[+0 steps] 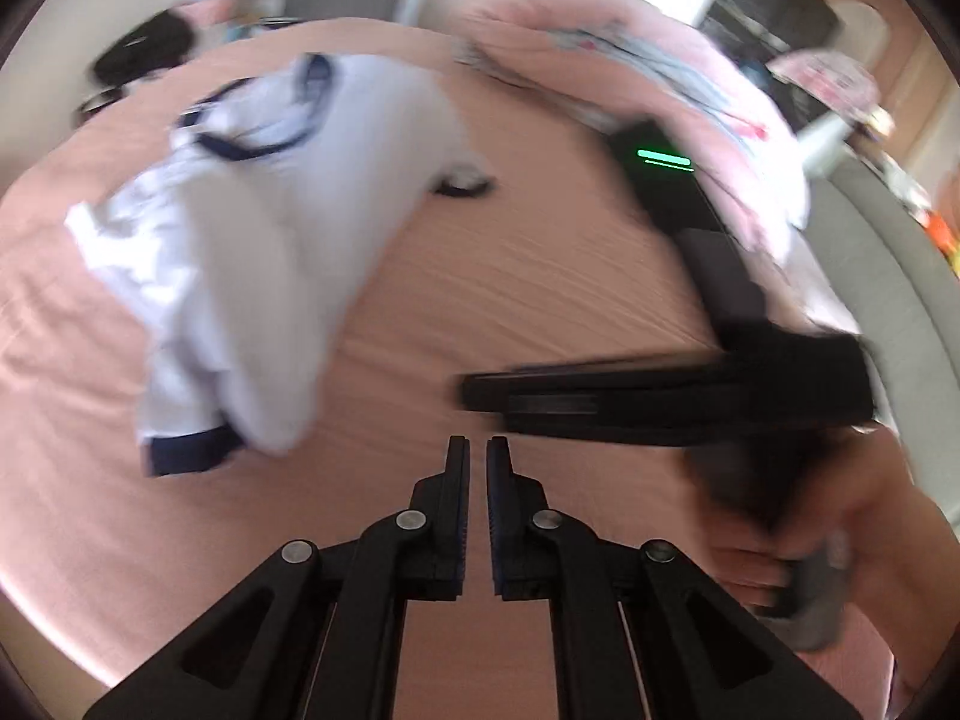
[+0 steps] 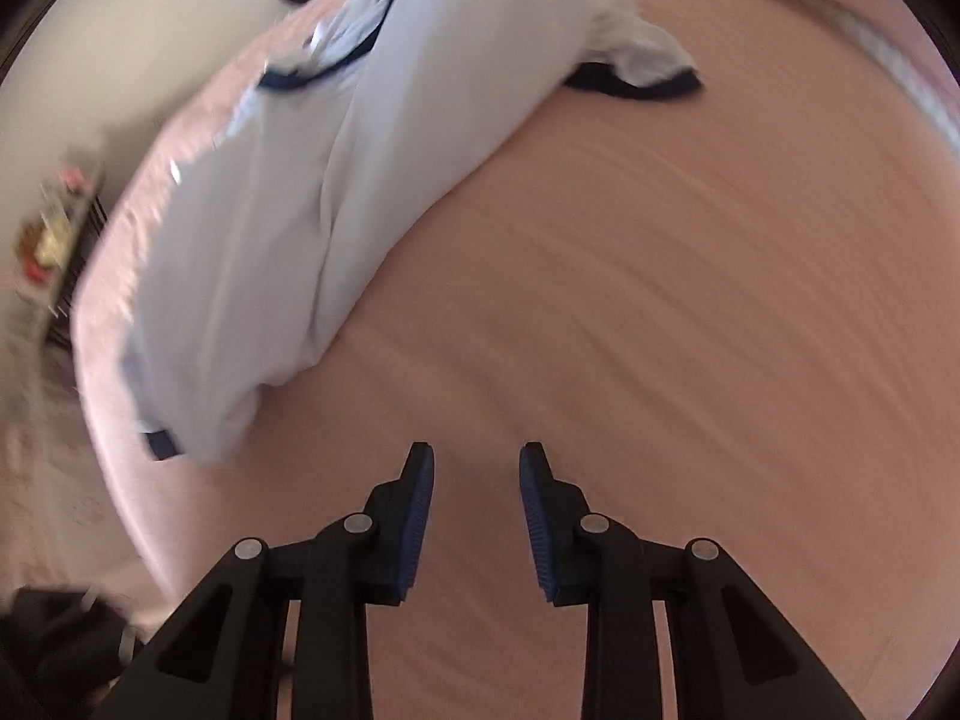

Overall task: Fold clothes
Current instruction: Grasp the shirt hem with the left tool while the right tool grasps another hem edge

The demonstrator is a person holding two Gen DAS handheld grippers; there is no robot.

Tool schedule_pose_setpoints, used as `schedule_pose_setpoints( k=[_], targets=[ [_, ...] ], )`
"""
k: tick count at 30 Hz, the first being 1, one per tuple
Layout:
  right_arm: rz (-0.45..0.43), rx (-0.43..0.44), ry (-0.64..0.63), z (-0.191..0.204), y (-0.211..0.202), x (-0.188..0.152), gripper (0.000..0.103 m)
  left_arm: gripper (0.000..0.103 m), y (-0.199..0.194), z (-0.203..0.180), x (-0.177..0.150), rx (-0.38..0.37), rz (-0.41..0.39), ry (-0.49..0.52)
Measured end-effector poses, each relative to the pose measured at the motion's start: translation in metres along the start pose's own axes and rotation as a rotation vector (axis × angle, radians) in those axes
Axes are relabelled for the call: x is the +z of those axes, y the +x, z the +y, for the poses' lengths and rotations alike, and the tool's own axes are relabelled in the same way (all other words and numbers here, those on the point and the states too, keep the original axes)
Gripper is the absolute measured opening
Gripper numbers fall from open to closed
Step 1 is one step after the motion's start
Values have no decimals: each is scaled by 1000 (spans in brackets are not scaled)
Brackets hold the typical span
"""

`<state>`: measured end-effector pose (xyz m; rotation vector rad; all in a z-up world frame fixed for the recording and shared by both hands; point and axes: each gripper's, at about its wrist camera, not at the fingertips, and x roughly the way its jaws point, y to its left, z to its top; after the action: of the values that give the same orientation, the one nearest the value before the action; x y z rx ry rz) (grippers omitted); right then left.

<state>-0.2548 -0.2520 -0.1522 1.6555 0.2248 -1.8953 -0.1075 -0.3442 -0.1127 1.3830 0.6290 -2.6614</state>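
A white shirt with navy collar and cuffs lies crumpled in a long bundle on the pink bed sheet. My left gripper hovers over bare sheet just right of the shirt's near cuff, shut with nothing in it. In the left wrist view the right gripper reaches in from the right, held by a hand. In the right wrist view the shirt stretches from upper middle to lower left. My right gripper stands open above empty sheet, to the right of the shirt's lower cuff.
A heaped pink duvet lies at the bed's far right. A black item rests at the far left corner beyond the shirt. A grey padded edge borders the bed on the right. A small cluttered shelf stands beside the bed.
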Motion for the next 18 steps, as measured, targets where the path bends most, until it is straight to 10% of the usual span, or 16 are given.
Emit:
schedule_pose_setpoints(
  k=[5, 8, 18],
  targets=[
    [-88, 54, 17, 8, -27, 0, 72, 19, -3, 67, 2, 110, -43, -258],
    [-101, 72, 54, 9, -10, 9, 73, 61, -6, 94, -15, 93, -82, -385],
    [-100, 163, 75, 33, 63, 38, 77, 57, 16, 134, -30, -59, -152, -581]
  ],
)
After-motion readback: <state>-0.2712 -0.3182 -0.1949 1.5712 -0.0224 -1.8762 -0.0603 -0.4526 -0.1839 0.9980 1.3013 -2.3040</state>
